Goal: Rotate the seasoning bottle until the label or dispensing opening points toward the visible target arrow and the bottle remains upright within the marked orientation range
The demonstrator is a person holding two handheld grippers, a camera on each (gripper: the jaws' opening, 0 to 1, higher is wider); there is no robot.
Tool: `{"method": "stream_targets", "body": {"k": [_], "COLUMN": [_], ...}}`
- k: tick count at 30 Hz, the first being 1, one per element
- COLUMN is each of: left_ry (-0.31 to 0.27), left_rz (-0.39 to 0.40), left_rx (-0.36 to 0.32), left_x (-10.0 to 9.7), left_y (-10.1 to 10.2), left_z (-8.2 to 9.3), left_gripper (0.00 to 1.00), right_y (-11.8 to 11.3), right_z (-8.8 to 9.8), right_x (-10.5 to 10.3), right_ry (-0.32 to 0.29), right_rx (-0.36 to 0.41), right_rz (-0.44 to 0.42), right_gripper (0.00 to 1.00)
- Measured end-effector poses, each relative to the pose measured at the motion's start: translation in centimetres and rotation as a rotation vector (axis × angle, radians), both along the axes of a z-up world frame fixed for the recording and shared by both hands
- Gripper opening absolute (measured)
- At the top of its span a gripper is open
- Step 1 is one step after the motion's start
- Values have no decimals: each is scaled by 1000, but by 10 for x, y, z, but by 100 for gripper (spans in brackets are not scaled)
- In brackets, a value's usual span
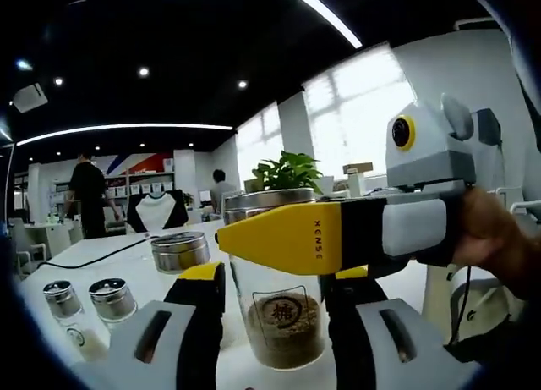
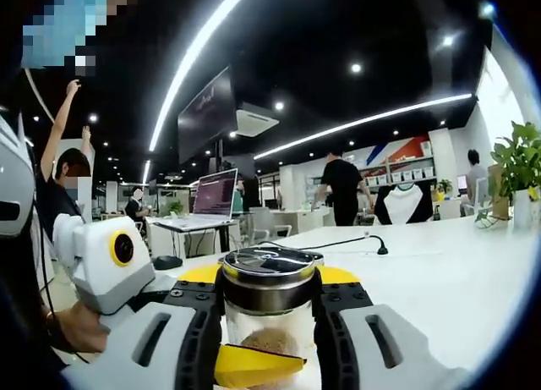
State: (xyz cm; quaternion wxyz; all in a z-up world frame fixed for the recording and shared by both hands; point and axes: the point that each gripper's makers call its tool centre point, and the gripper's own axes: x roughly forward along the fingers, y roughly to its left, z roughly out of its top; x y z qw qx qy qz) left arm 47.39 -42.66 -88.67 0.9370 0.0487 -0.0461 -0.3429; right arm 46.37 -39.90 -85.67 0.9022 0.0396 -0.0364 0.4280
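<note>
The right gripper (image 2: 269,326) has its jaws closed round the clear glass seasoning bottle with brown powder and a metal lid (image 2: 269,301), upright on the white table (image 2: 439,271). The left gripper (image 1: 275,318) has its jaws flanking the bottle; contact unclear. No arrow shows, so alignment can't be judged.

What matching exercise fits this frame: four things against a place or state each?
Things:
1. seasoning bottle
2. right gripper
3. two small shakers
4. potted plant

Places or states:
A. behind the bottle
B. yellow jaw across the glass
C. standing left on the white table
D. between the left gripper jaws, brown powder inside

Pairs: 1-D, 2-B, 3-C, 4-A
</note>
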Motion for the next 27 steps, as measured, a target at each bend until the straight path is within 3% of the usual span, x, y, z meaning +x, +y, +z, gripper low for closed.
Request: {"method": "stream_targets", "body": {"k": [5, 11, 16, 27], "left_ry": [17, -14, 0, 22], "left_rz": [-41, -105, -150, -143], "left_rx": [-24, 23, 15, -8], "left_x": [0, -5, -4, -3], "left_y": [0, -4, -5, -1], "left_z": [0, 2, 2, 2], "left_gripper": [52, 52, 52, 52], "right_y": [-3, -2, -4, -25], "right_z": [2, 2, 0, -1], "right_x": [0, -1, -1, 17], "right_ry": [15, 5, 5, 13], "right_rx": [16, -12, -21, 0], "right_rz": [15, 30, 38, 6], "right_gripper": [39, 39, 39, 39]}}
